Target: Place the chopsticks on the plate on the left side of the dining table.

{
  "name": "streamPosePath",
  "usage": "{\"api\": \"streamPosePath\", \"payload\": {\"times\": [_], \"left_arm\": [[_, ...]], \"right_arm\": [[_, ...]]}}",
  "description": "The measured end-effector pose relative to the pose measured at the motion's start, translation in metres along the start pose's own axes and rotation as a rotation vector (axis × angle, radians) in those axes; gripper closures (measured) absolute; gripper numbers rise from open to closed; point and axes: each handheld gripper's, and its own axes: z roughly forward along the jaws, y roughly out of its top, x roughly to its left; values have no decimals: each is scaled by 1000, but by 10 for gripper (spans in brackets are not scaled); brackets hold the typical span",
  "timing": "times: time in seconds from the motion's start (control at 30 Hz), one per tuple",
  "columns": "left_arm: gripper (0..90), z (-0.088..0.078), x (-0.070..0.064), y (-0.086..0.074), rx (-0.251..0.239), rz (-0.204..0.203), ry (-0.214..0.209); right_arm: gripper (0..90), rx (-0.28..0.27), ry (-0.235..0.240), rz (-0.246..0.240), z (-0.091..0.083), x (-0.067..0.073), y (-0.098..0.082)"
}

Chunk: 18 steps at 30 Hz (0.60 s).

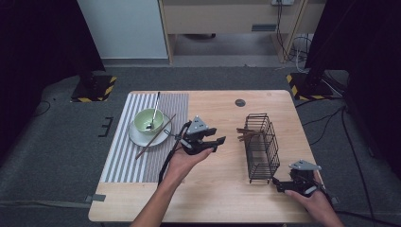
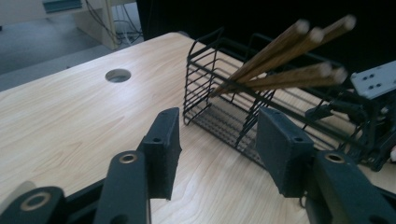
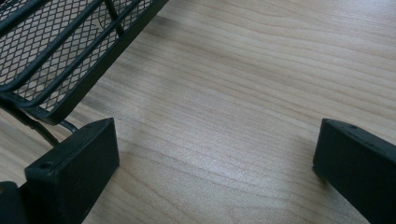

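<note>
On the left of the worktop (image 1: 222, 184) we see a striped mat (image 1: 124, 156) carrying a plate (image 1: 137, 137), a green bowl (image 1: 148, 121) with a spoon (image 1: 155, 109), and one chopstick (image 1: 155, 137) leaning across. Our left hand-held gripper (image 1: 213, 143) hovers mid-table, jaws partly apart with nothing between them, aimed at the wire basket (image 1: 261, 146) holding chopsticks (image 2: 280, 60). Our right hand-held gripper (image 1: 279, 183) sits wide open and empty, just beside the basket's near corner.
</note>
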Motion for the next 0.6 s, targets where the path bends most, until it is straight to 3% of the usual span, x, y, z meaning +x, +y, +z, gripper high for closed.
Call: {"api": "streamPosePath", "payload": {"times": [0.2,0.6], "left_arm": [[539,3,-7,11,-17,9,-28],[551,10,-12,22,-28,25,-39]], "right_arm": [[4,-1,-1,-2,0,0,0],[4,0,-1,-1,0,0,0]]}}
